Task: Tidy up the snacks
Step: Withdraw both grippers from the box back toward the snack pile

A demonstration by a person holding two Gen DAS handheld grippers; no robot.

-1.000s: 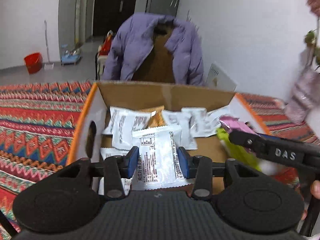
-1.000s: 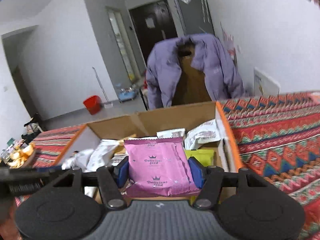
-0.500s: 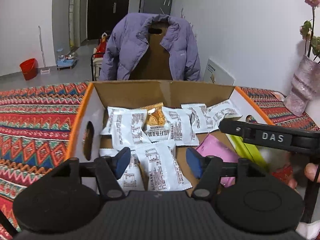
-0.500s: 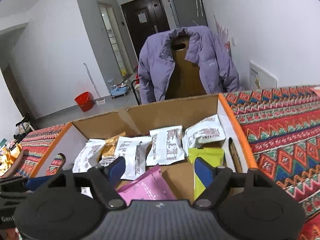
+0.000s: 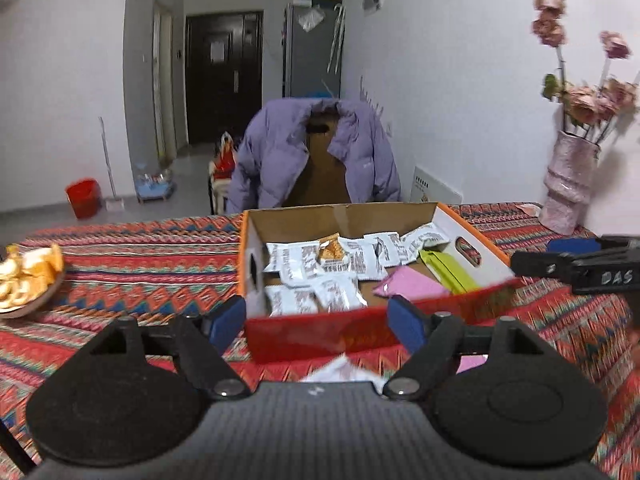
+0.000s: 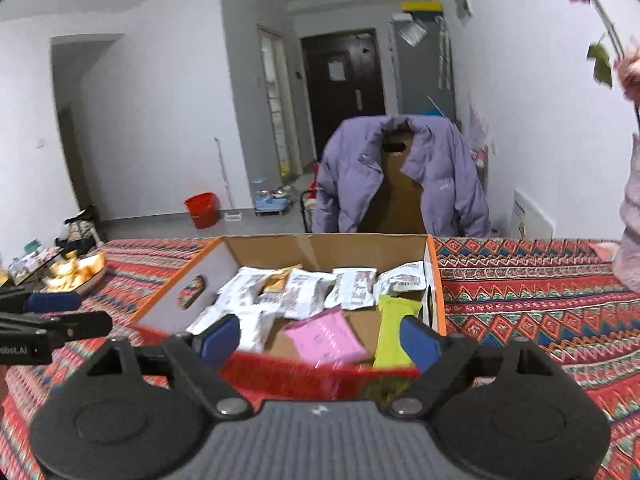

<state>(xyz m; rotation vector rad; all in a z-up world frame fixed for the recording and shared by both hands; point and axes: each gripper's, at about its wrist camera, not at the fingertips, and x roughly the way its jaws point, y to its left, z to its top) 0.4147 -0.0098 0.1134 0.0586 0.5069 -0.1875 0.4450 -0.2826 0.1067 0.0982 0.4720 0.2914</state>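
I see my left gripper (image 5: 316, 322) and right gripper (image 6: 320, 338) both empty, jaws spreading wide, hovering before an open box (image 5: 476, 240) on the patterned desk (image 5: 140, 264). Inside lie white packets (image 5: 296, 262) at the back and left, a pink packet (image 6: 326, 338) in the middle, and a green packet (image 6: 394, 330) along the right wall.

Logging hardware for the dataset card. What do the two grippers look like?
Both match: black ribbed body, two round black discs, black linkage arms with silver pivot pins, blue finger pads. Left gripper; right gripper. The right one's side carries white "DAS" lettering. No cables or sleeves visible.
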